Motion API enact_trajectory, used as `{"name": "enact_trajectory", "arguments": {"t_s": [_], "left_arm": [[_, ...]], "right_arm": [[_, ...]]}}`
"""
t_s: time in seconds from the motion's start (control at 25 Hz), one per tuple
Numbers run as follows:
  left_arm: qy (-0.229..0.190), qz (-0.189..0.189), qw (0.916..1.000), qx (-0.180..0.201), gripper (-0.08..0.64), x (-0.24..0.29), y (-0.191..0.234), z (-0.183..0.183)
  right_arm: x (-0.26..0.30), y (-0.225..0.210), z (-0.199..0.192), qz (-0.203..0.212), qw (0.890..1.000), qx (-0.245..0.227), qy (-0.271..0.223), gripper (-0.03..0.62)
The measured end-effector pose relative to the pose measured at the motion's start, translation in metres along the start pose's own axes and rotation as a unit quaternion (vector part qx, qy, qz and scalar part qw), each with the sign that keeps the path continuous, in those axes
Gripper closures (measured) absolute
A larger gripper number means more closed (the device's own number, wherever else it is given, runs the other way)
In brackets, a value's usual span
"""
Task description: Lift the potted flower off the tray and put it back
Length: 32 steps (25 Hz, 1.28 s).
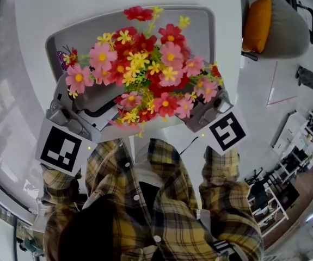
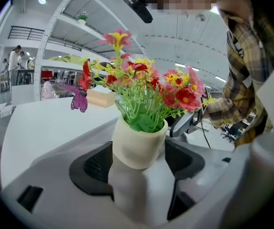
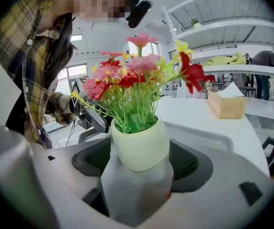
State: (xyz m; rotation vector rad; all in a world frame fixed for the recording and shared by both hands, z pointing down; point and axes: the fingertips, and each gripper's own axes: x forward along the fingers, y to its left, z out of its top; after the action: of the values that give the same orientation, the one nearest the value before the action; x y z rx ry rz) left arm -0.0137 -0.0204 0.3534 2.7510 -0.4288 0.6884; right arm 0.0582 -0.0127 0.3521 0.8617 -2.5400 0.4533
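Head view, we note the potted flower (image 1: pixel 145 75) over a grey tray (image 1: pixel 200 20), white table (image 1: pixel 47 10), left gripper view, left gripper (image 2: pixel 139 159) jaws pinching the pot, open shelved hall behind, right gripper view, right gripper (image 3: pixel 140 156) also clamping it, tissue box (image 3: pixel 226 104) beyond, contact with the tray unclear to us.

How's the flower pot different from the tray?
The pot is cream, the tray grey. The pot is small, round and tall-sided; the tray is wide, flat and low-rimmed. The pot holds flowers; the tray lies on the white table. Both are plain, unpatterned.

right tool (image 3: pixel 139 163) clamps the cream potted flower (image 3: pixel 139 147); tissue box (image 3: pixel 227 105) well behind.
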Motion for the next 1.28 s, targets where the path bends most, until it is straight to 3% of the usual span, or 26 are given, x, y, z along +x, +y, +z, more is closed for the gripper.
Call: {"name": "enact_trajectory", "arguments": {"t_s": [0.2, 0.32, 0.52, 0.64, 0.84, 1.08, 1.28], "left_arm": [[-0.004, 0.011, 0.9995, -0.03, 0.216, -0.012, -0.003, 0.004], [-0.007, 0.012, 0.9995, -0.029, 0.218, -0.02, -0.008, 0.012], [-0.02, 0.025, 0.9988, -0.036, 0.287, -0.041, -0.02, 0.036], [-0.042, 0.036, 0.9974, -0.045, 0.318, -0.054, -0.024, 0.055], [-0.077, 0.053, 0.9944, -0.049, 0.372, -0.077, -0.035, 0.099], [-0.12, 0.059, 0.9906, -0.028, 0.416, -0.103, -0.068, 0.15], [-0.183, 0.074, 0.9797, -0.034, 0.478, -0.121, -0.086, 0.184]], "right_arm": [[-0.013, 0.0, 0.004, -0.01, 1.0, 0.019, 0.003, 0.215], [-0.023, 0.003, 0.012, -0.006, 0.999, 0.041, -0.003, 0.216], [-0.042, 0.019, 0.033, -0.002, 0.999, 0.041, -0.009, 0.23], [-0.054, 0.022, 0.047, -0.019, 0.999, 0.033, -0.023, 0.363], [-0.078, 0.038, 0.099, -0.037, 0.996, 0.012, -0.079, 0.47], [-0.114, 0.047, 0.147, -0.093, 0.989, 0.001, -0.113, 0.563], [-0.125, 0.059, 0.183, -0.091, 0.985, -0.018, -0.147, 0.591]]}}
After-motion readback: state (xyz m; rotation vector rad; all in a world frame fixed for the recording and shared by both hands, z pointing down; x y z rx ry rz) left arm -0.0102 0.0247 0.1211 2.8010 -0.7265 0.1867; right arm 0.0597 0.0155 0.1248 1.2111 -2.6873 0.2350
